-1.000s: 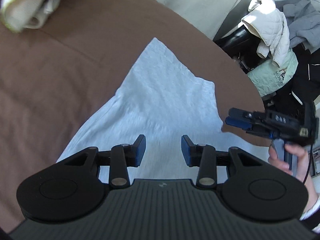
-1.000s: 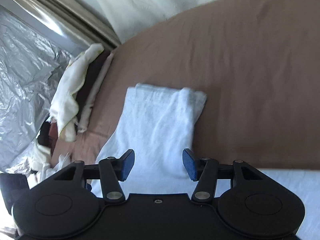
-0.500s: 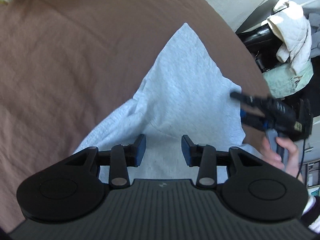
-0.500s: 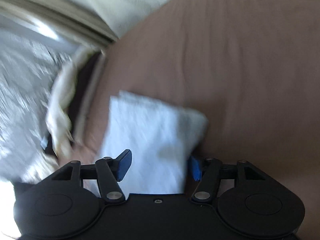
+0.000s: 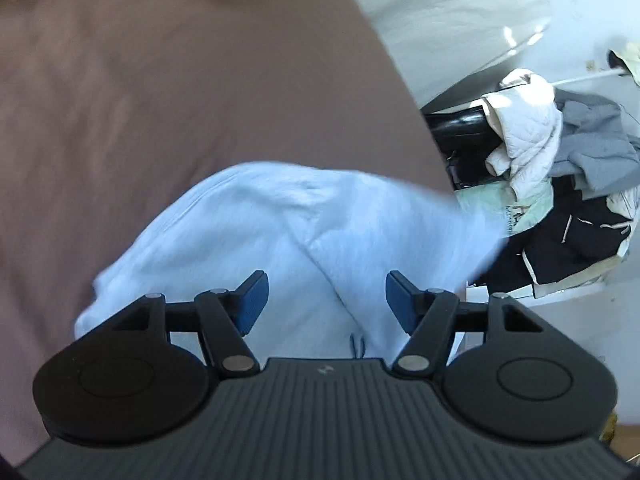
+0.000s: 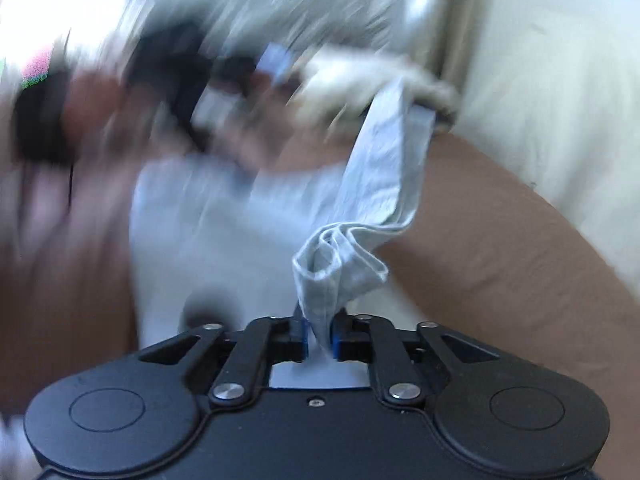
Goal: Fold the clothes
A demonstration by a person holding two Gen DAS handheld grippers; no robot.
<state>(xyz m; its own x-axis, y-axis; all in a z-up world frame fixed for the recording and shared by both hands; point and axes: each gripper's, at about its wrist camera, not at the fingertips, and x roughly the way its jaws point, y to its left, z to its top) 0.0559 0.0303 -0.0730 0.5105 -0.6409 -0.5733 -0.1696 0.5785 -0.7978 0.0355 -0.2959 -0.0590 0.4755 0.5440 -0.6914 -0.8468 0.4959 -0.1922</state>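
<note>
Brown bedsheet [image 5: 160, 100] is carrying the pale blue cotton garment [image 5: 280, 232], bunched at 6 o'clock. Right gripper [image 6: 319, 338], jaws just closing, is pinching its gathered edge; left gripper [image 5: 326, 300], jaws just opening wide, is gripping nothing. Folding is looking only partly done.

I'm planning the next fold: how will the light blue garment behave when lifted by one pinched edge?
Likely floppy: the light blue garment bunches and twists where the right gripper pinches it. Probably light, since one pinched fold carries a hanging strip. It will likely drag and rumple rather than slide flat; it already lies creased on the brown bed cover under the open left gripper.
</note>
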